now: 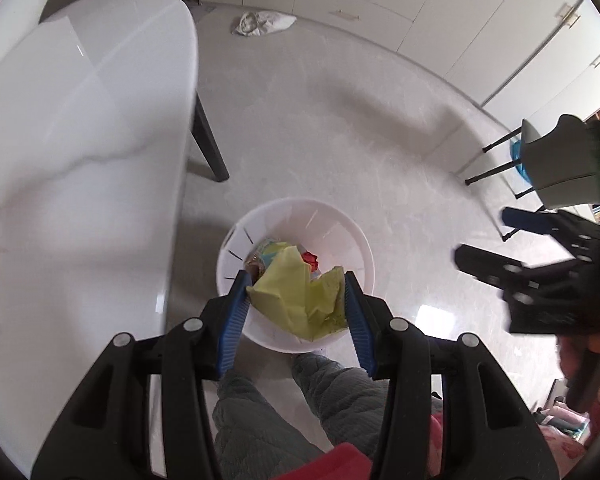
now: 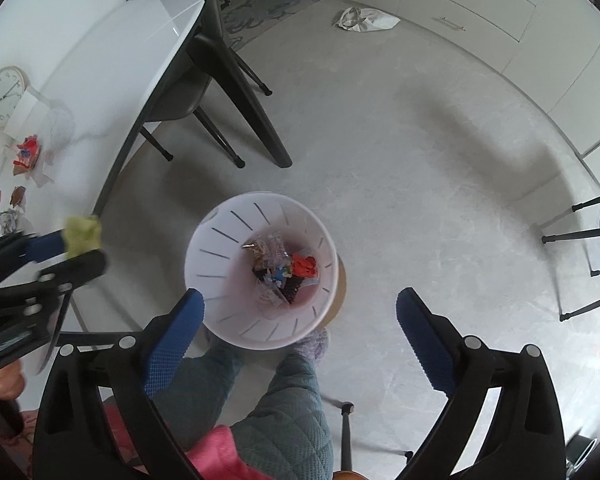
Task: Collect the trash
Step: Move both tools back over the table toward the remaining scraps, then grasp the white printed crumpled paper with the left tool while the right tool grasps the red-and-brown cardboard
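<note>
While the left claw [image 1: 296, 300] pinches a crumpled yellow-green paper wrapper [image 1: 296, 296] directly above the white wastebasket [image 1: 364, 248], the right claw [image 2: 300, 320] gapes empty; light, soft, easily crushed, it looks best pinched across its bunched middle.

Each gripper, left [image 1: 296, 304] and right [image 2: 300, 320], has black arms studded with round silver screws and ribbed blue pads [image 2: 172, 344], while the person wears quilted grey-green trousers [image 2: 284, 412], a pink top [image 2: 220, 456] and pale fuzzy slippers [image 2: 314, 346].
</note>
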The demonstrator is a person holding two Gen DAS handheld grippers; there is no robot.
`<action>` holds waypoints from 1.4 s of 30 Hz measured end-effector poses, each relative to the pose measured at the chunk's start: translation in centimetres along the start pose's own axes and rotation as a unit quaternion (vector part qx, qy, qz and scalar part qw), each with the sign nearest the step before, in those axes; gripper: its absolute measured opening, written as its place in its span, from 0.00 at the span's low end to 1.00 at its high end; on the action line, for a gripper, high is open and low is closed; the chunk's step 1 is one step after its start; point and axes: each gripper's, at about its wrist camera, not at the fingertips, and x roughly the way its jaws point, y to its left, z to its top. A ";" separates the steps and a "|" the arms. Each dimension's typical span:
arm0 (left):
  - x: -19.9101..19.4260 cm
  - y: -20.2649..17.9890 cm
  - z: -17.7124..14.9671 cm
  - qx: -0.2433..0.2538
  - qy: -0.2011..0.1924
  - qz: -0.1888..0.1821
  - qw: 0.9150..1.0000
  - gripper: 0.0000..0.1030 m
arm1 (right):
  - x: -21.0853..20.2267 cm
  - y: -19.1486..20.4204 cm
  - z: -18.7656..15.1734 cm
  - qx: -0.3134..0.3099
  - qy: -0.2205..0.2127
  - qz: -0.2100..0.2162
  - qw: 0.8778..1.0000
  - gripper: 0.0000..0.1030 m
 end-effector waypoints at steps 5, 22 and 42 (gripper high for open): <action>1.3 -0.9 0.3 -0.004 0.002 -0.004 1.000 0.79 | 0.0 -1.0 -0.5 -0.002 0.010 -0.005 1.000 0.93; -4.9 2.4 0.1 -0.048 -0.063 0.033 0.996 0.92 | -2.4 2.5 1.9 -0.027 -0.024 0.020 0.999 0.93; -14.5 28.6 -8.9 -0.262 -0.114 0.195 0.938 0.92 | -1.1 24.8 7.6 -0.130 -0.038 0.104 0.985 0.93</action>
